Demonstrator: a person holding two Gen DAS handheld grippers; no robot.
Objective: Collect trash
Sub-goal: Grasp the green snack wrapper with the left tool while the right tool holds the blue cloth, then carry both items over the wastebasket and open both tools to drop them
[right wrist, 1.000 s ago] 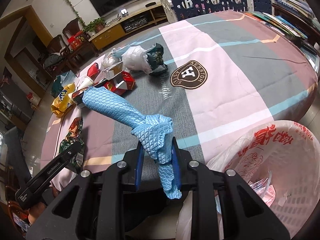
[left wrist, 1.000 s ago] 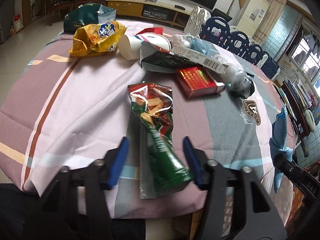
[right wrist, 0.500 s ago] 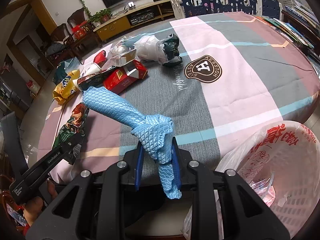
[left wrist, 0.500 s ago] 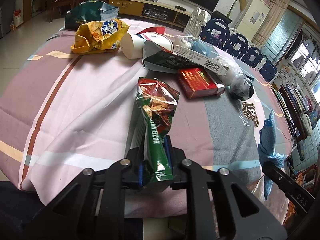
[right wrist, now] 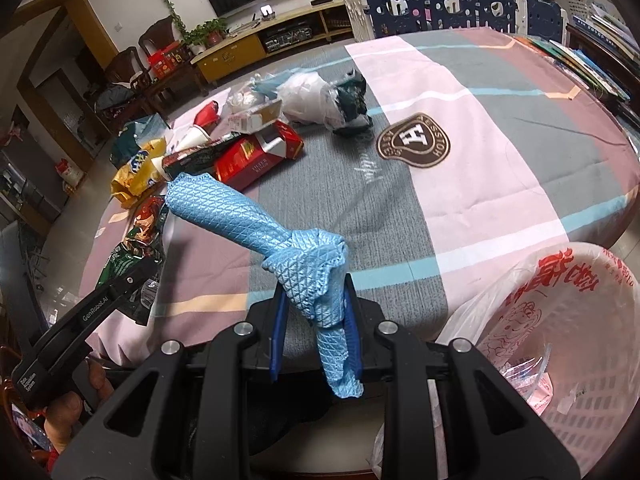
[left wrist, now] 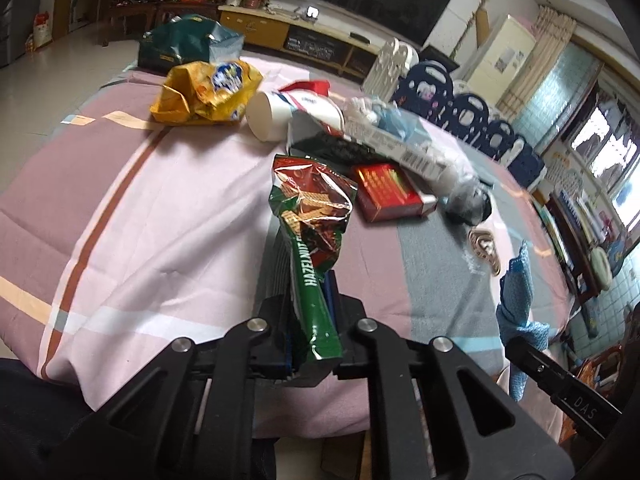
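My left gripper [left wrist: 310, 312] is shut on a green and red hazelnut wafer wrapper [left wrist: 310, 216] and holds it just above the table's near edge; the wrapper also shows in the right wrist view [right wrist: 136, 240]. My right gripper [right wrist: 316, 312] is shut on a blue textured cloth [right wrist: 256, 224], held above the table edge. A white basket lined with a printed plastic bag [right wrist: 560, 320] stands at the lower right, beside the table. More trash lies further back: a yellow snack bag [left wrist: 204, 92], a paper cup [left wrist: 276, 116], a red box [left wrist: 386, 192], a white plastic bag [right wrist: 312, 96].
The round table has a pink, grey and mauve striped cloth [right wrist: 480, 184]. A dark green bag [left wrist: 188, 44] sits at its far edge. Folding chairs [right wrist: 440, 0] and a TV cabinet [right wrist: 256, 40] stand behind. Books [right wrist: 580, 56] lie at the far right.
My left gripper closed on the wafer wrapper and lifted it off the cloth, so it now stands tilted up. The right gripper kept hold of the blue cloth and shifted slightly.
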